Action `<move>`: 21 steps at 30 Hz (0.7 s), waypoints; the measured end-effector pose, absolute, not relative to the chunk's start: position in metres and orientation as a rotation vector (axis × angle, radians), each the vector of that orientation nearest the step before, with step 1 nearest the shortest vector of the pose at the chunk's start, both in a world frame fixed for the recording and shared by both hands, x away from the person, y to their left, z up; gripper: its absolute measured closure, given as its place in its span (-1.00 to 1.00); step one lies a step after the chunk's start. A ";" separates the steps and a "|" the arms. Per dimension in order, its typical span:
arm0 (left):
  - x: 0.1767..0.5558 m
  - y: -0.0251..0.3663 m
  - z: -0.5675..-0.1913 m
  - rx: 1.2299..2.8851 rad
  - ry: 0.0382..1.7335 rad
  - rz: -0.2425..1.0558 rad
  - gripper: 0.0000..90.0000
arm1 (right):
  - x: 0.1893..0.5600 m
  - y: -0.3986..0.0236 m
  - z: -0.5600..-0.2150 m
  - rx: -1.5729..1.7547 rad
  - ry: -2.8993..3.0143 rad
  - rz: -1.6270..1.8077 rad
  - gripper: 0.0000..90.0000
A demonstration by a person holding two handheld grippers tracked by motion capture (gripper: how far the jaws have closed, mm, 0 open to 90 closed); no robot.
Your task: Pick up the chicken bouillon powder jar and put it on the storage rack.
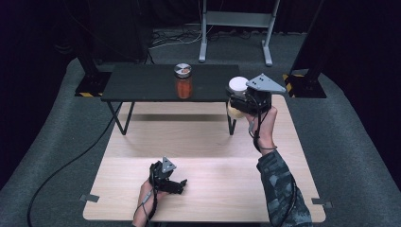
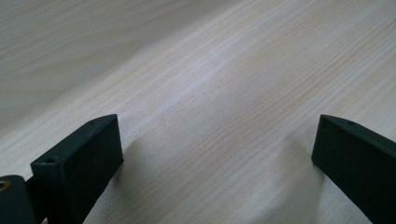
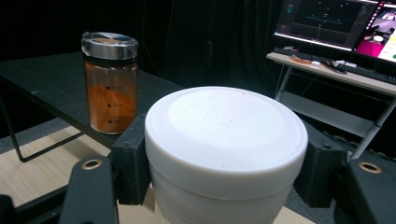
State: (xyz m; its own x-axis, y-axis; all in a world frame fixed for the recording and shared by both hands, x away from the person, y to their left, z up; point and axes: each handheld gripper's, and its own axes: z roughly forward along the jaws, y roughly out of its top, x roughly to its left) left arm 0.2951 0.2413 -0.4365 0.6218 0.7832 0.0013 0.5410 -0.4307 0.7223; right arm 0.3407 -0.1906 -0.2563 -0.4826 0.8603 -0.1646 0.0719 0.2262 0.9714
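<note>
A person works at a pale wooden table (image 1: 203, 142) with a low black shelf (image 1: 142, 82) standing on thin black legs across its far part. The right gripper (image 1: 243, 100) is raised near the right end of that shelf, held in the person's right hand (image 1: 262, 124), whose camouflage sleeve (image 1: 281, 189) comes up from the bottom edge of the high view. Its jaws are clamped on a white tub (image 3: 224, 154) with a flat white lid, one jaw pressing each side just below the lid's rim, and the tub sits upright between them. In the high view the tub (image 1: 238, 86) appears at the shelf's right end; whether it rests on anything cannot be told. A glass jar (image 1: 183, 81) of orange powder with a silver lid stands upright on the shelf, near its front edge and well apart from the tub. In the right gripper view the jar (image 3: 110, 84) stands to the left of the tub and farther off, and a desk with lit monitors (image 3: 341, 23) shows in the dark background. The left gripper (image 1: 177, 185) lies low on the near part of the table, held by the left hand (image 1: 147, 196). Its jaws are wide apart with nothing between them but bare wood grain.
</note>
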 end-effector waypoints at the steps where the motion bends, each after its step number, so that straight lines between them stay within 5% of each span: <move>1: 0.295 0.241 -0.437 2.142 1.034 0.443 -0.97 | 0.341 -0.191 -0.256 0.871 1.749 1.332 -0.28; 21: 0.295 0.241 -0.437 2.142 1.032 0.442 -0.97 | 0.348 -0.190 -0.246 0.883 1.735 1.340 -0.28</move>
